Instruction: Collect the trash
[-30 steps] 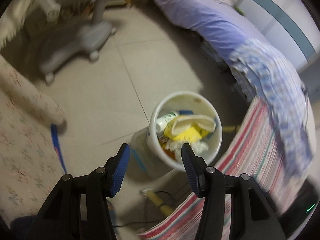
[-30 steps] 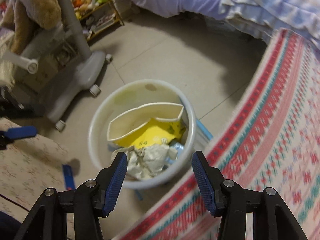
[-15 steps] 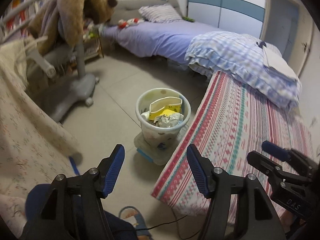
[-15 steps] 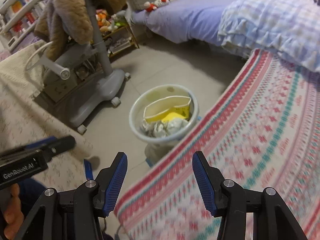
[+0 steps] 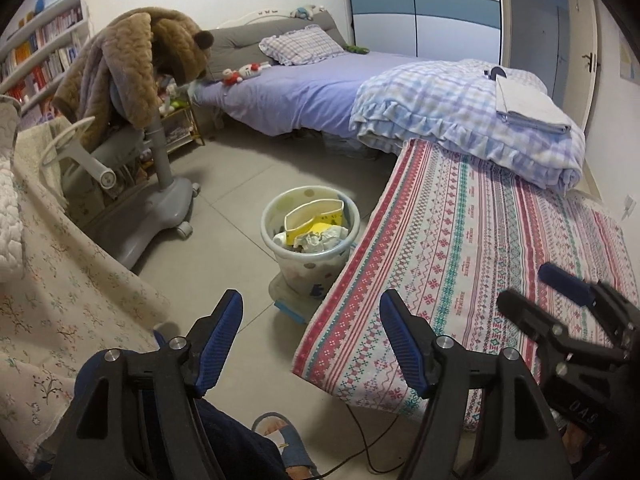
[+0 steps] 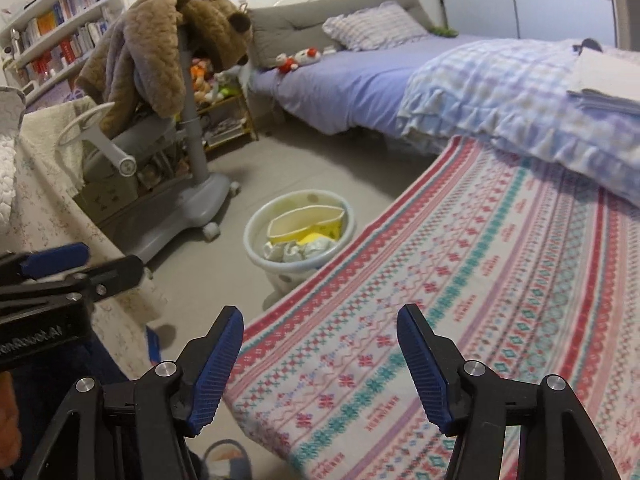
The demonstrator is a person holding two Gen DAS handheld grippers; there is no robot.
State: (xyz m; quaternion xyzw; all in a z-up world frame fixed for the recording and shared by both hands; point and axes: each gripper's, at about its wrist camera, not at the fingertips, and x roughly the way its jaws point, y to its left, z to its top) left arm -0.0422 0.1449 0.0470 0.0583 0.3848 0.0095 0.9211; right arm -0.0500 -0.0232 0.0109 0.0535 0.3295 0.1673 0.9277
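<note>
A pale trash bin [image 5: 276,204] stands on the tiled floor beside the patterned bedspread; it also shows in the right wrist view [image 6: 256,216]. It holds a yellow-and-cream carton [image 5: 316,220] and crumpled white paper [image 5: 320,238]. My left gripper [image 5: 310,338] is open and empty, well back from the bin and above the floor. My right gripper [image 6: 320,354] is open and empty over the bedspread edge. Each gripper shows at the side of the other's view: the right one [image 5: 560,292] and the left one [image 6: 72,268].
A red-and-teal patterned bedspread [image 5: 480,248] fills the right. A grey wheeled chair [image 5: 156,200] draped with a brown plush coat [image 5: 132,64] stands left of the bin. A floral cloth [image 5: 60,292] covers the left. A purple bed [image 5: 304,92] lies behind. A slippered foot [image 5: 280,440] is below.
Both grippers have pulled up and back from just above the bin. The bin now looks small and distant, and the whole room has come into view. Both stay open.
</note>
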